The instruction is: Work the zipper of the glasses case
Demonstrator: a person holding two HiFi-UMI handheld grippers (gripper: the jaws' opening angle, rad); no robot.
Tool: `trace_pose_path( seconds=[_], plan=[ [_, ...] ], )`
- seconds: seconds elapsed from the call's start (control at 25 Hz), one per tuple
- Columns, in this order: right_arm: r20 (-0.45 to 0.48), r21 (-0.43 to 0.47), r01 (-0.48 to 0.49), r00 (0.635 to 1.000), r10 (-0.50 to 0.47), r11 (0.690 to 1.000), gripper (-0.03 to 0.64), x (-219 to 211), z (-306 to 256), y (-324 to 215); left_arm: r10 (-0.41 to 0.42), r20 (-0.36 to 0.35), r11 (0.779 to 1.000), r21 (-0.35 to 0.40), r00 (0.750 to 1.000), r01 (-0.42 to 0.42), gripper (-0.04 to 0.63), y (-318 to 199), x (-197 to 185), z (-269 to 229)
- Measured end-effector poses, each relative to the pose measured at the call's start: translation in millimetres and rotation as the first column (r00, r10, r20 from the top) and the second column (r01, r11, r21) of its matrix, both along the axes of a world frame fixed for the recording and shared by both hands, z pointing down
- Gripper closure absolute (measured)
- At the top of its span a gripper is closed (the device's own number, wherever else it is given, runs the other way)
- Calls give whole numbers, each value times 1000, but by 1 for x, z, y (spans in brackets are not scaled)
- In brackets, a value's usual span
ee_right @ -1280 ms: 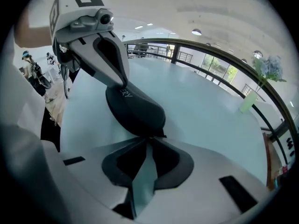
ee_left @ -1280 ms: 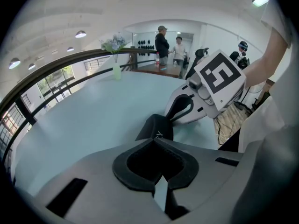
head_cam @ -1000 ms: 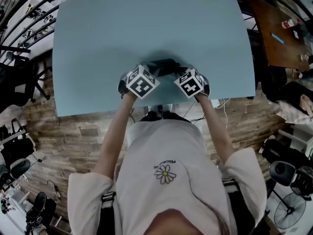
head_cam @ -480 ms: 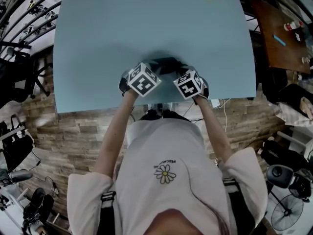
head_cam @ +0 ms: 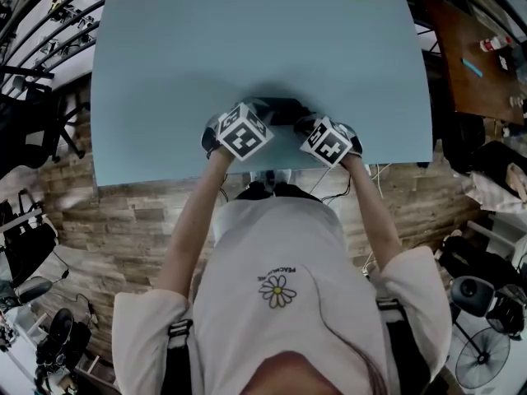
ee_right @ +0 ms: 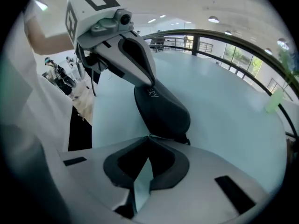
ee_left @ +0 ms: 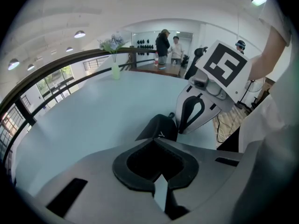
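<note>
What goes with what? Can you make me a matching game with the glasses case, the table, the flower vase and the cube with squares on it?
Things:
1. glasses case
2. table
3. flower vase
4. marker cube

Matches:
A. black-and-white squares
B. pale green, stands at the table's far edge
C. light blue
D. black, lies toward the table's near edge

Pairs: 1-D, 2-C, 3-B, 4-A
</note>
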State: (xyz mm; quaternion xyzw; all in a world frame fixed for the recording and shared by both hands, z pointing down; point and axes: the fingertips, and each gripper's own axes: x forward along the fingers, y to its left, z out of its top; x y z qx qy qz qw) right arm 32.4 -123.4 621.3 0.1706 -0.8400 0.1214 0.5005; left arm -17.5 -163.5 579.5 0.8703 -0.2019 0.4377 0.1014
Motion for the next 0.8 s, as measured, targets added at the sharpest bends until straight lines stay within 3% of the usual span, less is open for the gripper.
trace_pose_path(
  seconds=[0.08, 0.24, 0.32, 0.44, 0.56, 0.68, 0.8],
  plan=[
    [38, -29, 26, 999, -25, 999, 611, -15, -1, 6, 2, 3, 1000, 2, 1000, -2, 580, 0, 0, 0],
    [132, -27, -104, 985, 107, 994, 611, -48, -4, 11, 6, 12, 1000, 14, 1000, -6, 580, 1, 0, 0],
    [150, -6, -108, 983, 108, 994, 611, -59, -4, 12, 13, 8, 1000, 20, 1000, -13, 580, 0, -1, -2],
    [92, 116, -52, 995, 42, 992, 611, -46, -9, 4, 20, -1, 999, 29, 1000, -20, 580, 2, -3, -7],
    [-36, 237, -90, 994, 101, 967, 611, 4, -14, -24, 39, 5, 998, 50, 999, -39, 580, 5, 4, -14],
    [-113, 282, -124, 980, 161, 951, 611, 43, -12, -42, 79, 22, 996, 38, 997, -79, 580, 8, 16, -10],
    [-104, 281, -127, 981, 162, 951, 611, 51, -11, -42, 144, 34, 989, 28, 989, -145, 580, 20, 33, -5]
  ],
)
